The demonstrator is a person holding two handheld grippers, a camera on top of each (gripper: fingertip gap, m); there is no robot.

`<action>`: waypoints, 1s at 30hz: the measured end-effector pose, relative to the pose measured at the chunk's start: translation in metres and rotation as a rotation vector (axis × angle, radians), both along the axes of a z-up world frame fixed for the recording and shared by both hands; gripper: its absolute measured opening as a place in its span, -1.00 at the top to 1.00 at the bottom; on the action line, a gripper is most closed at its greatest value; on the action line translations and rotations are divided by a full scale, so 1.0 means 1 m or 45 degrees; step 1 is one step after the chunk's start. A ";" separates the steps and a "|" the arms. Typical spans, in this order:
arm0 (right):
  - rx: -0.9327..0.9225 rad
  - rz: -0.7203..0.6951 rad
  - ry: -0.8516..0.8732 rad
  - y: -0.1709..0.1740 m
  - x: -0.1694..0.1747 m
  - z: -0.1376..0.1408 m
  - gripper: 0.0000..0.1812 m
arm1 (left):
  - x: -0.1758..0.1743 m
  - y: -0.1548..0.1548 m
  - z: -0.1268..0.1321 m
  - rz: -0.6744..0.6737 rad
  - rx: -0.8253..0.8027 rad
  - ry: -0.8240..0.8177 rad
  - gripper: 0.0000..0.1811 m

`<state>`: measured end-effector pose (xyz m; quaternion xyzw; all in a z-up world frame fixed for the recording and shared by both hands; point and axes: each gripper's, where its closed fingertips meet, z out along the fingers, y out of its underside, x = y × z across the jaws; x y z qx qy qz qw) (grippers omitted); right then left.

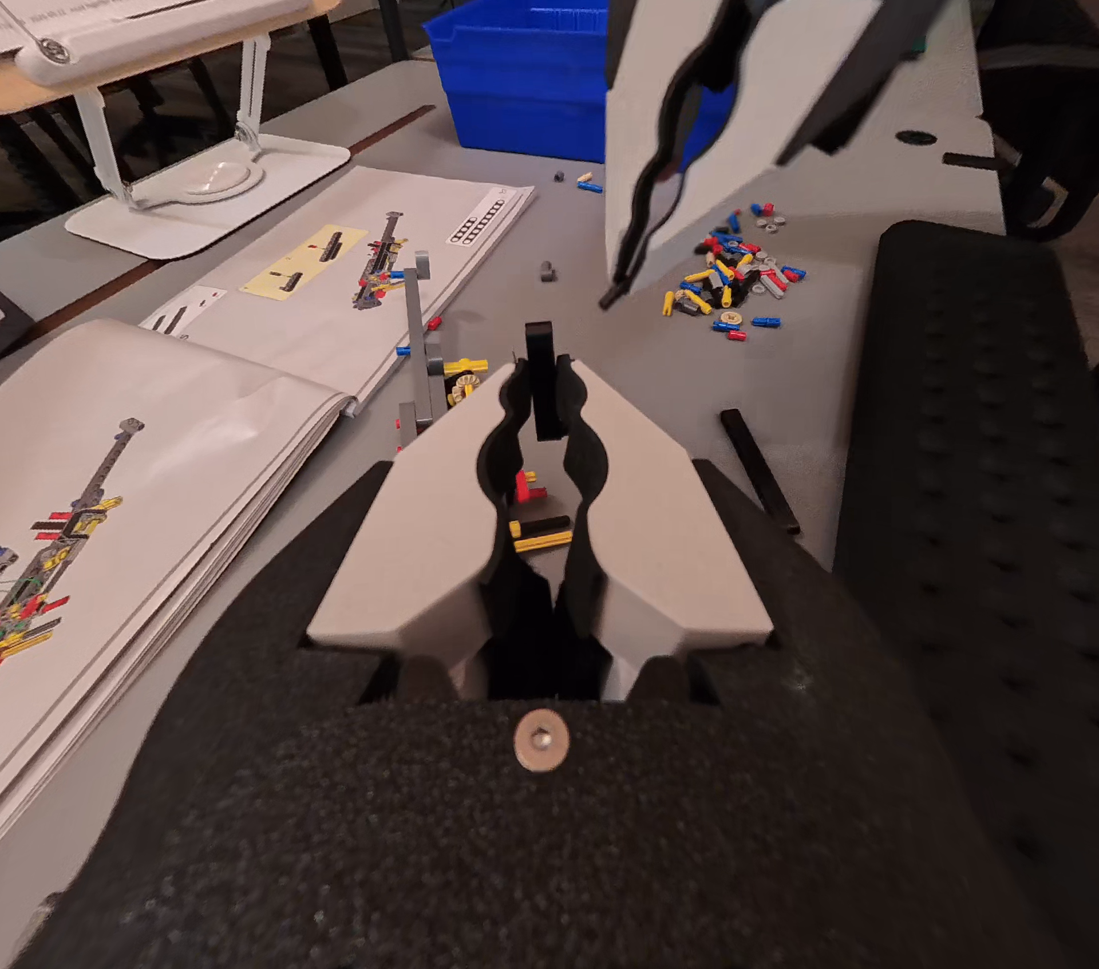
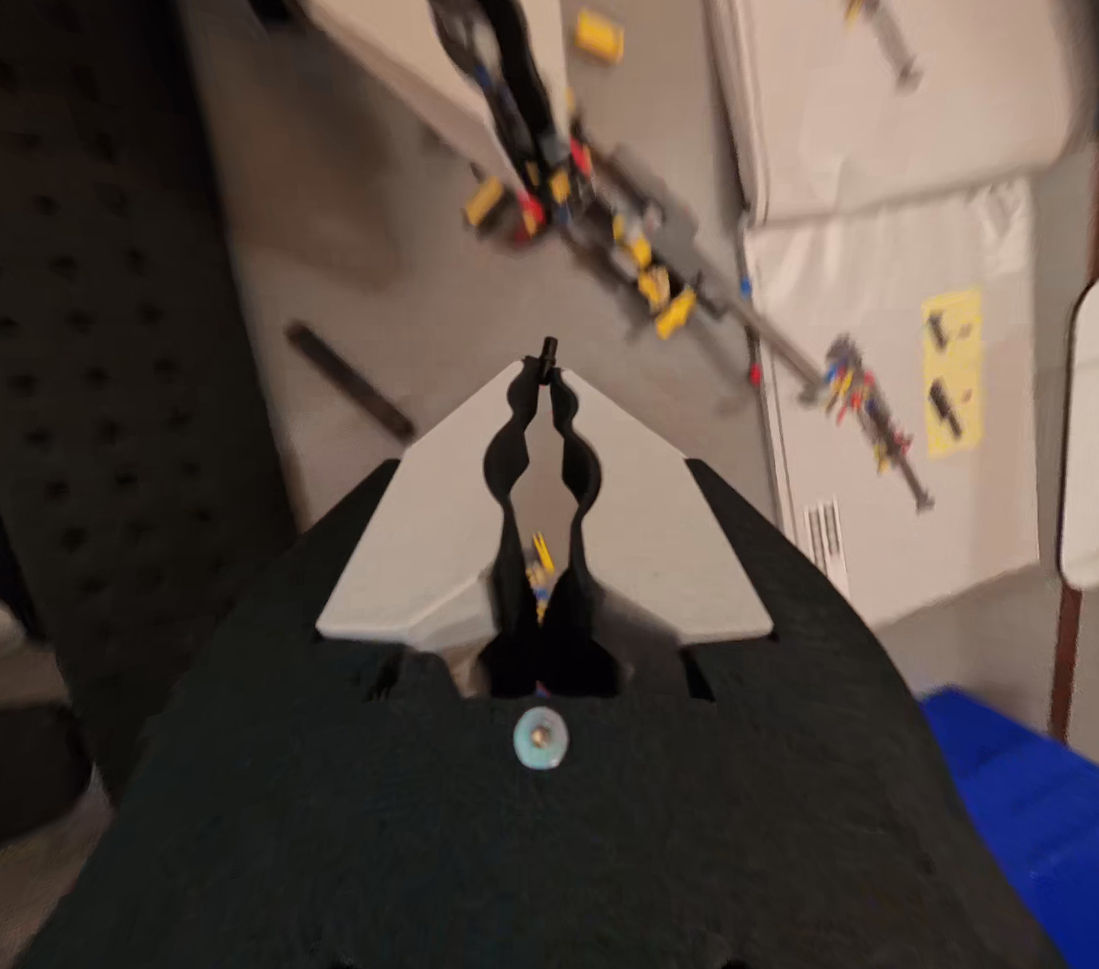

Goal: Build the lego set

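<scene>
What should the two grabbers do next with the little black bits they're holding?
Probably bring them together: the right gripper pinches a small black pin at its tip, the left gripper holds a black beam upright. The pin hangs apart from the beam, so easing it toward the beam seems the likely next step.

Ahead of your left tongs (image 1: 540,363), the part-built model (image 1: 423,346) lies on the surface (image 1: 594,346), just left of the tips. Left of it lies the open instruction booklet (image 1: 333,280). The loose-piece pile (image 1: 728,274) sits ahead to the right, the bin (image 1: 517,66) behind, your right tongs (image 1: 612,295) above the pile's left edge.
</scene>
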<state>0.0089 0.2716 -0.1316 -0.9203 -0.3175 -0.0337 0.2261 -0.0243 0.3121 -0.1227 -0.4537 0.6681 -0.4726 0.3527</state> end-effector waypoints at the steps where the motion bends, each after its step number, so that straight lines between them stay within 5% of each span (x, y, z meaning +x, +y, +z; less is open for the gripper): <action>1: -0.116 -0.030 -0.074 -0.009 0.022 -0.008 0.97 | 0.000 0.000 0.001 0.002 0.003 -0.006 0.93; 5: -0.691 -0.219 -0.150 -0.054 0.096 -0.035 0.97 | -0.001 0.004 0.009 0.026 -0.007 -0.060 0.93; 13: -1.332 -0.319 -0.196 -0.112 0.145 -0.058 0.97 | -0.001 0.015 0.013 0.066 -0.043 -0.073 0.93; 30: -1.434 -0.321 -0.336 -0.118 0.181 -0.070 0.96 | 0.000 0.016 0.011 0.071 -0.002 -0.073 0.93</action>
